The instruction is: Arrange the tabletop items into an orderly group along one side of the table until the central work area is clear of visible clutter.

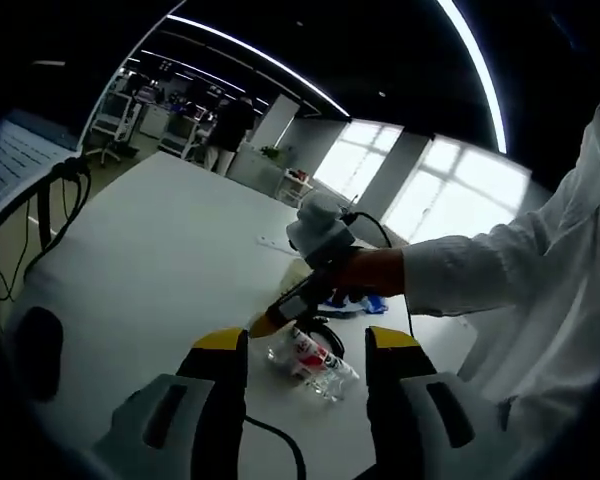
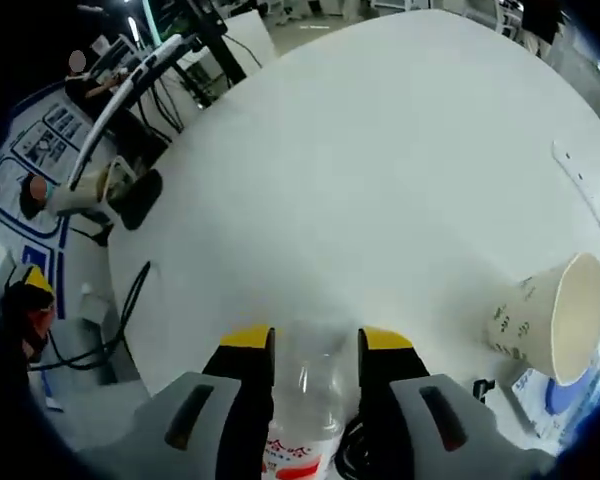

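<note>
Right gripper view: the right gripper point(image 2: 315, 345), low centre, grips a clear bottle point(image 2: 305, 400) between its yellow-tipped jaws; the red-and-white label sits at the bottom edge. A paper cup point(image 2: 550, 318) lies tipped on its side at right on the white table point(image 2: 380, 150), above a blue-printed packet point(image 2: 550, 395) at lower right.

Left gripper view: the left gripper point(image 1: 307, 345), low centre, stands released, jaws apart and empty. The bottle point(image 1: 310, 362) lies between and just beyond them, held by the right gripper, which enters from the right in a sleeved hand point(image 1: 375, 270).

Judged step: carrying the bottle to one side of the table. Keep the hold firm, since the smooth plastic may slip; set it down beside the cup and packet, leaving the centre bare.
</note>
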Available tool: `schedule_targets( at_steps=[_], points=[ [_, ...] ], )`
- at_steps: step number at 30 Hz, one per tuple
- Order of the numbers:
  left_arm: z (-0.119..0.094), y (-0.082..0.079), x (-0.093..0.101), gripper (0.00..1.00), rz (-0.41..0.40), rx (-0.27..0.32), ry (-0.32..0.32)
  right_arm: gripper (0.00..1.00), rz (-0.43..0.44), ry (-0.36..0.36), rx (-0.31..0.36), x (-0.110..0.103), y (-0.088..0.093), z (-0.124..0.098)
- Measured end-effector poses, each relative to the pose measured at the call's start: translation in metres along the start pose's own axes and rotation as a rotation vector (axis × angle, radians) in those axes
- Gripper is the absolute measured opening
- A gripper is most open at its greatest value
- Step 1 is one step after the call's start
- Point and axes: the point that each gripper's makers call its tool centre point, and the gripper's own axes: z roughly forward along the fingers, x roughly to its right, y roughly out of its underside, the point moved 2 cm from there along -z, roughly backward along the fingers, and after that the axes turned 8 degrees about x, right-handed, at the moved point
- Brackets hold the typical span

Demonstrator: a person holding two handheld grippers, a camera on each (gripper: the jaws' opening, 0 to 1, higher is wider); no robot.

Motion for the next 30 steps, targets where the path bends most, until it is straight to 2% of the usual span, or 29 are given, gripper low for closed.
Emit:
schedule_targets(
  at_steps=[6,15,22,30],
  points=[
    [-0.001,0.002,-0.002,0.47,0.001,-0.001,-0.001,0.22,0.04,0.005,0.002,-0.002,-0.001,0.004],
    [-0.001,0.004,-0.002,0.47,0.001,-0.012,0.001,0.2,0.06,0.036,0.008,-0.004,-0.001,0.0],
    [0.002,0.007,0.001,0.47,0.005,-0.026,0.013,0.19,0.039,0.034,0.029,-0.009,-0.004,-0.011],
    [0.016,0.016,0.007,0.48,0.006,-0.058,0.045,0.19,0.028,0.037,0.104,-0.014,-0.012,-0.034]
  ],
)
